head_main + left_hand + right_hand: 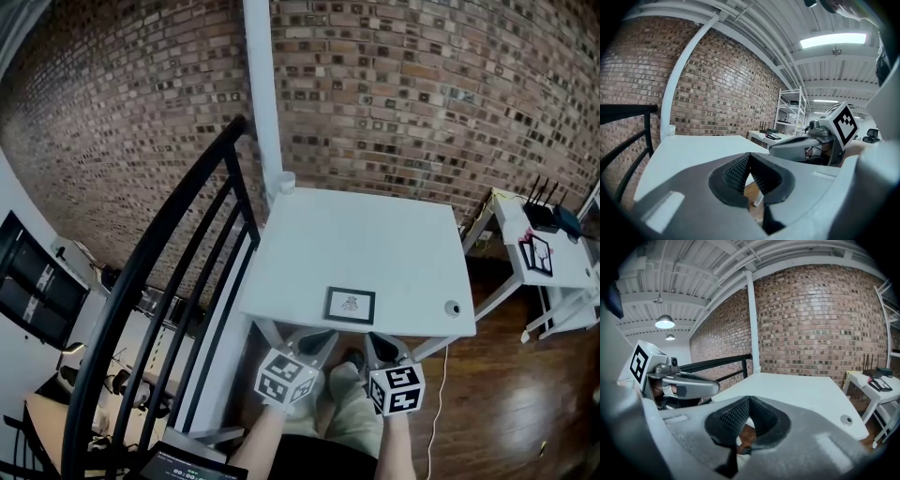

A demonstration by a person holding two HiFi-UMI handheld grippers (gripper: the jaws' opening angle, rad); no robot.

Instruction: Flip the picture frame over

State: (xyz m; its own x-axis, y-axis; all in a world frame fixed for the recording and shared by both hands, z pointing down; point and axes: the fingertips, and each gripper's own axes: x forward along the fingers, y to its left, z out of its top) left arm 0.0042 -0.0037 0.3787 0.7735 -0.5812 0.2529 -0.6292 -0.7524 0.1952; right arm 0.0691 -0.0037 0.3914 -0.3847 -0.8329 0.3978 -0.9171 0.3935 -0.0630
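Observation:
A small dark picture frame [350,305] lies flat near the front edge of the white table [375,234], its picture side up. Both grippers hang just below that front edge, apart from the frame. My left gripper [323,339] sits to the frame's lower left with its jaws shut and nothing between them, and shows the same in its own view [750,157]. My right gripper [377,343] sits to the frame's lower right, also shut and empty [749,401]. The frame is hidden in both gripper views.
A black metal railing [178,281] runs along the table's left side and a white post [264,94] stands at its back left corner. A cable hole [453,307] sits at the table's front right. Another white desk [544,253] with a router stands at right.

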